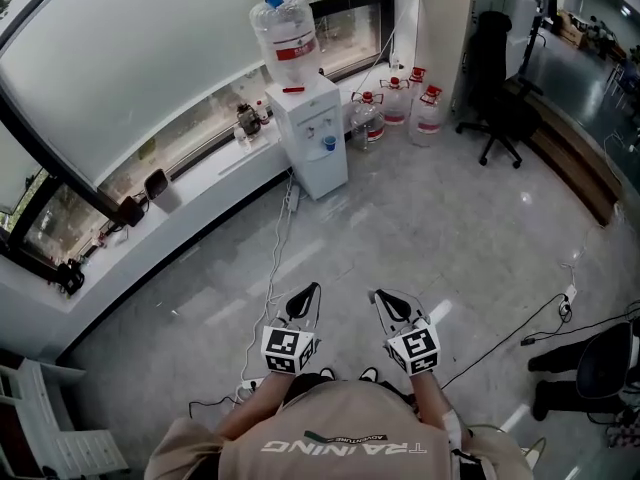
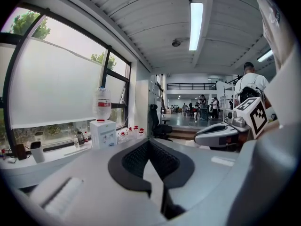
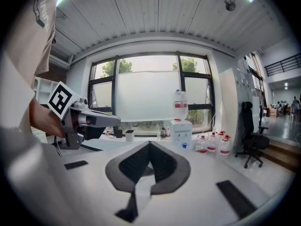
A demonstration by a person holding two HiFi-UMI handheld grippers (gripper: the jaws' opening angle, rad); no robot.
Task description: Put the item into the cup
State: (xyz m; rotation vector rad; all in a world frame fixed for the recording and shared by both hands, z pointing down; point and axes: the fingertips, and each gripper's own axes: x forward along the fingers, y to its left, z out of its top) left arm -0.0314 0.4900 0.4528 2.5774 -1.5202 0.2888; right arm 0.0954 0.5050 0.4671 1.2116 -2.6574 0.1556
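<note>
I hold both grippers side by side at waist height over the floor, pointing at the window wall. My left gripper (image 1: 311, 291) is shut, its dark pads (image 2: 136, 159) meeting at the tips with nothing between them. My right gripper (image 1: 381, 295) is shut the same way and holds nothing. Each shows in the other's view: the right gripper (image 2: 225, 133) and the left gripper (image 3: 89, 120). A white cup with a dark top (image 1: 164, 194) stands far off on the window sill, also seen as the cup (image 2: 36, 151) and the cup (image 3: 129, 135). No item for it can be made out.
A white water dispenser (image 1: 312, 128) with a big bottle stands against the sill. Several water jugs (image 1: 398, 101) sit on the floor to its right, then a black office chair (image 1: 497, 73). Cables (image 1: 275, 258) run across the grey floor. Another chair (image 1: 608, 363) is at the right.
</note>
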